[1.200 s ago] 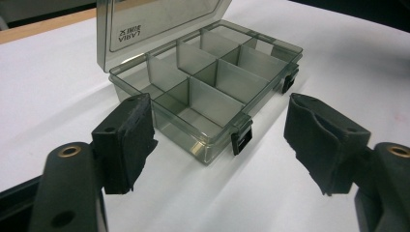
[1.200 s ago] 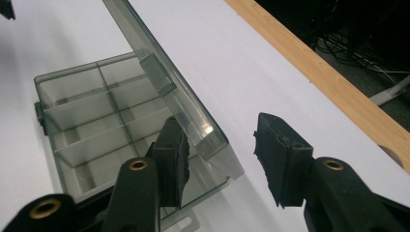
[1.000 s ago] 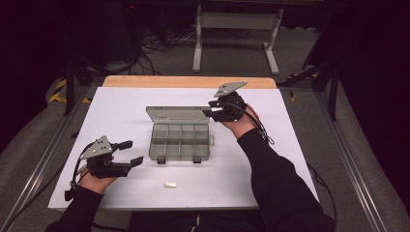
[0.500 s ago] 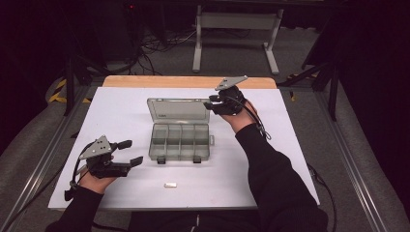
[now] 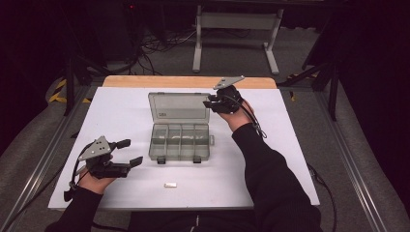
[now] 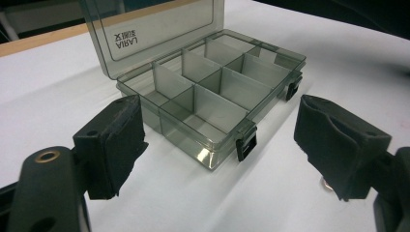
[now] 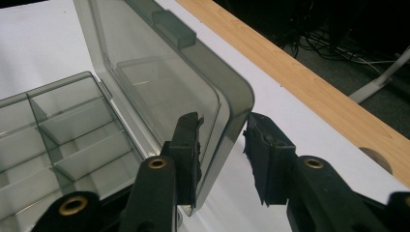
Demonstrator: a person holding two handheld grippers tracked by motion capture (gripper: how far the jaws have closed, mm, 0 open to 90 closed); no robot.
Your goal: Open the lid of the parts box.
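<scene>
Right hand-held gripper (image 7: pixel 220 159) straddled the box lid (image 7: pixel 159 92) edge, jaws spread; left hand-held gripper (image 6: pixel 217 150) spread, idle. Lid could slip free and drop.

Compartment box (image 5: pixel 180 141): smoky translucent grey plastic, rectangular, lying flat near the middle of the white bench (image 5: pixel 121 111). Interior split by dividers into several open compartments, all visibly empty. Two dark latches (image 6: pixel 246 144) on the front wall. Hinged lid (image 5: pixel 179 107): same grey plastic, raised on the far side of the box, standing near upright and tilted slightly back; small printed label near one corner. Small white piece (image 5: pixel 169 184): oblong, lying flat on the bench, apart from the box, in front of its latches.
</scene>
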